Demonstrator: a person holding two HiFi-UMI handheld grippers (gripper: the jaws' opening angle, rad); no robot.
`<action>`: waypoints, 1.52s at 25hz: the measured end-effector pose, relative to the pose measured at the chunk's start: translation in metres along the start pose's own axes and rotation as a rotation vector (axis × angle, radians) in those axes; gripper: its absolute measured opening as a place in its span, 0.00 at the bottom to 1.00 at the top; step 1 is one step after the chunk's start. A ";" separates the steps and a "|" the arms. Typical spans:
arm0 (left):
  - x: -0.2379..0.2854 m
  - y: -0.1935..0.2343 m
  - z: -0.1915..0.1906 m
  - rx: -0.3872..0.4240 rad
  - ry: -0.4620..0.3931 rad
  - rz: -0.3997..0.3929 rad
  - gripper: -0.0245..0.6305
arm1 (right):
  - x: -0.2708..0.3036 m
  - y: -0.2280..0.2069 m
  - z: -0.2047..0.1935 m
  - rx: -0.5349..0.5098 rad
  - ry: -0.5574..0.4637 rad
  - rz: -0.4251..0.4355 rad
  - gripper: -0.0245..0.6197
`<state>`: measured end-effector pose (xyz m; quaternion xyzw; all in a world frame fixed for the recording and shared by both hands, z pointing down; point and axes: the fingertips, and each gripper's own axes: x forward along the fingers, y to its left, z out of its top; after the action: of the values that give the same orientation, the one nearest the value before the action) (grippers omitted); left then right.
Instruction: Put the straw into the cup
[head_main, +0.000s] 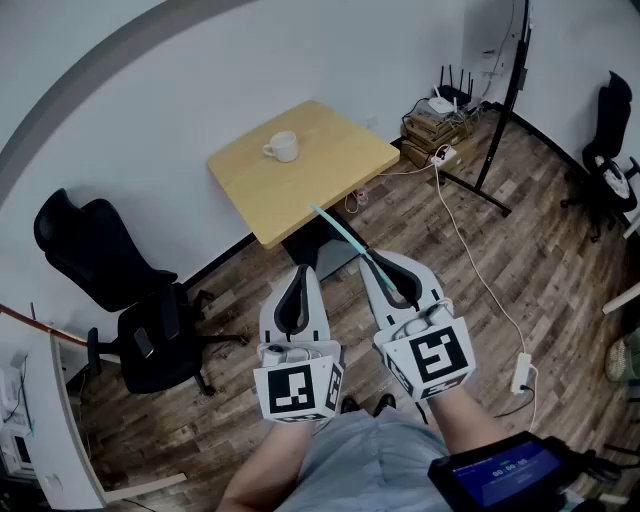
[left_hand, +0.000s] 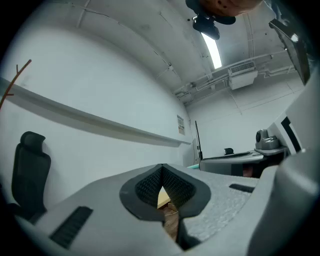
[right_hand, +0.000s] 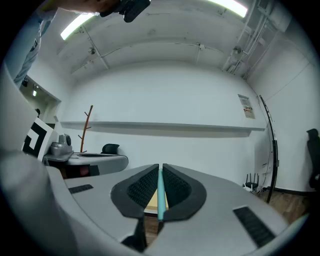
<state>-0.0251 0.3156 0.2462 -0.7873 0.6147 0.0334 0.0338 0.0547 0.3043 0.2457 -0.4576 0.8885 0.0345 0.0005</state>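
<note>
A white cup (head_main: 283, 147) with a handle stands on the small yellow wooden table (head_main: 330, 160) against the far wall. A thin teal straw (head_main: 345, 235) sticks forward out of my right gripper (head_main: 385, 265), its free end over the table's near edge. In the right gripper view the straw (right_hand: 160, 192) is pinched between the ribbed black pads, and the right gripper (right_hand: 160, 170) is shut on it. My left gripper (head_main: 299, 272) is level beside it, shut, with nothing in it. Its left gripper view (left_hand: 161, 170) shows the pads meeting at the tip. Both grippers hang over the floor, short of the table.
A black office chair (head_main: 130, 300) stands at the left by the wall. Stacked boxes with a router (head_main: 437, 122) and a black stand pole (head_main: 505, 110) are right of the table. A white cable runs to a power strip (head_main: 520, 372) on the wood floor. Another chair (head_main: 610, 150) sits far right.
</note>
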 end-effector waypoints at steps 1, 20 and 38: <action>0.000 -0.001 -0.001 0.000 0.001 0.000 0.04 | -0.001 0.000 -0.001 0.001 0.000 0.001 0.07; 0.030 -0.031 -0.028 -0.006 0.050 0.024 0.04 | -0.009 -0.049 -0.017 0.067 -0.005 0.020 0.07; 0.193 0.068 -0.056 -0.057 0.056 0.013 0.04 | 0.167 -0.105 -0.036 0.058 0.027 0.034 0.07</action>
<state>-0.0435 0.1079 0.2830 -0.7845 0.6195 0.0289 -0.0062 0.0443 0.1054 0.2694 -0.4428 0.8966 0.0026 0.0012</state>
